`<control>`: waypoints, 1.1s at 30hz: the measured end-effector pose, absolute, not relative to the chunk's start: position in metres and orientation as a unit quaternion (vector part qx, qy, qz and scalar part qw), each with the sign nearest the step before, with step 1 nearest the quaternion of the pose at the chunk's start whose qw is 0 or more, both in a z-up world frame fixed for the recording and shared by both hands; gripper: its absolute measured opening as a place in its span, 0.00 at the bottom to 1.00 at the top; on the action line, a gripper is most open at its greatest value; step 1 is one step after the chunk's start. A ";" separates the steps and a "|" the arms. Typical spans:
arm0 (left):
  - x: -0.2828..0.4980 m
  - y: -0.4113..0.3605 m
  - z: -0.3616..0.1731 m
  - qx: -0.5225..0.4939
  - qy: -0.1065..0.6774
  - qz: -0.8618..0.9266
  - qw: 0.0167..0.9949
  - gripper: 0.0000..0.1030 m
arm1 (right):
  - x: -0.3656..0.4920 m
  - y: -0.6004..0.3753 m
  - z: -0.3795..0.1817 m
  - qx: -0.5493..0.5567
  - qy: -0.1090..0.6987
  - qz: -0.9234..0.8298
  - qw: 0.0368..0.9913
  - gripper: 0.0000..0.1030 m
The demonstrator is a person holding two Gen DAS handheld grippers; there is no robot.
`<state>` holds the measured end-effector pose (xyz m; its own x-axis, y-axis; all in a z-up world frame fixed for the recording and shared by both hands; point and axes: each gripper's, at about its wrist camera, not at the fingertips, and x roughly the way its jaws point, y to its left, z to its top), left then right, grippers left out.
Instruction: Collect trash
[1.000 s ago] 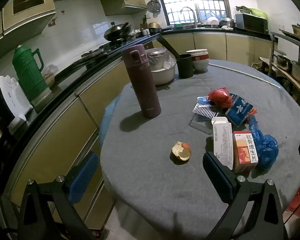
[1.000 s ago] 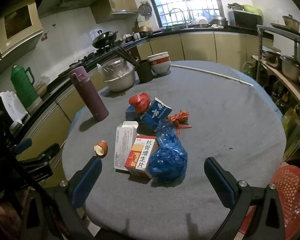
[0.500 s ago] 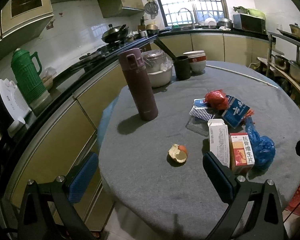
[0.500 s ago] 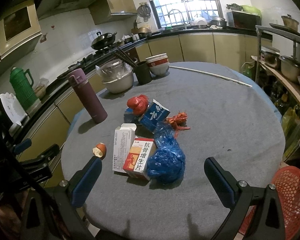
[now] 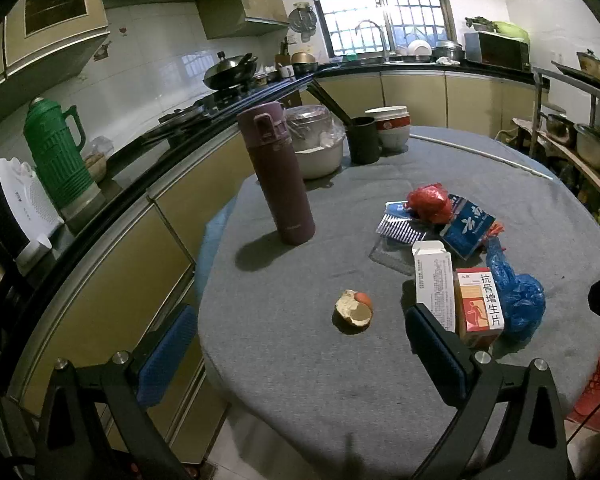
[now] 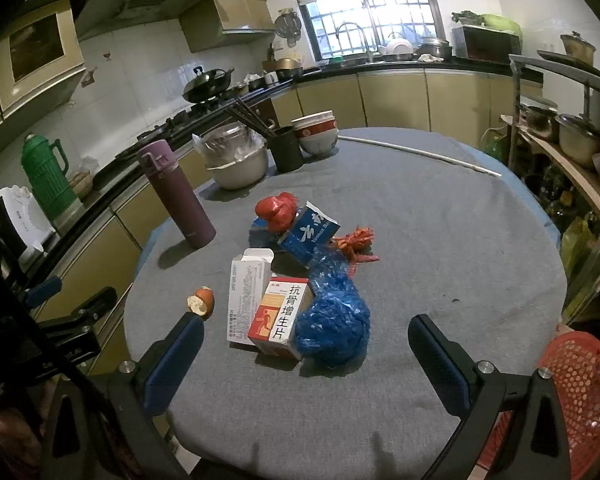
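A round table (image 6: 440,240) with a grey cloth stands in a kitchen. Both grippers hover above its near edge, empty, jaws wide apart: the left gripper (image 5: 296,344) and the right gripper (image 6: 308,352).

Seen from the right wrist, the trash lies in a loose pile at the table's centre. An orange box (image 6: 279,322) sits at 6 o'clock of the pile, touching a white box (image 6: 244,294) on its 9 o'clock side and a blue bag (image 6: 334,316) on its 3 o'clock side. A blue carton (image 6: 310,232) and a red bag (image 6: 275,210) lie at 12 o'clock. A peel (image 6: 201,301) lies apart at 9 o'clock.

A maroon flask (image 6: 176,196) stands upright at 10 o'clock. A red basket (image 6: 576,376) sits off the table at 4 o'clock.
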<state>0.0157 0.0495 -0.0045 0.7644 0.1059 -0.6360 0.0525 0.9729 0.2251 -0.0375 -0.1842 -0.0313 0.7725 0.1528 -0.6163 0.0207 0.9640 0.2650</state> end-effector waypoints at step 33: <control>0.137 0.000 -0.085 0.020 0.502 -0.179 0.846 1.00 | 0.057 -0.232 -0.153 0.324 0.443 0.094 0.831 0.62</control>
<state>0.1368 0.0000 -0.0852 0.4312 -0.2824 -0.8569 0.3230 0.9351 -0.1457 0.0565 -0.2319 -0.1525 0.5897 0.4435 -0.6750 0.1304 0.7725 0.6215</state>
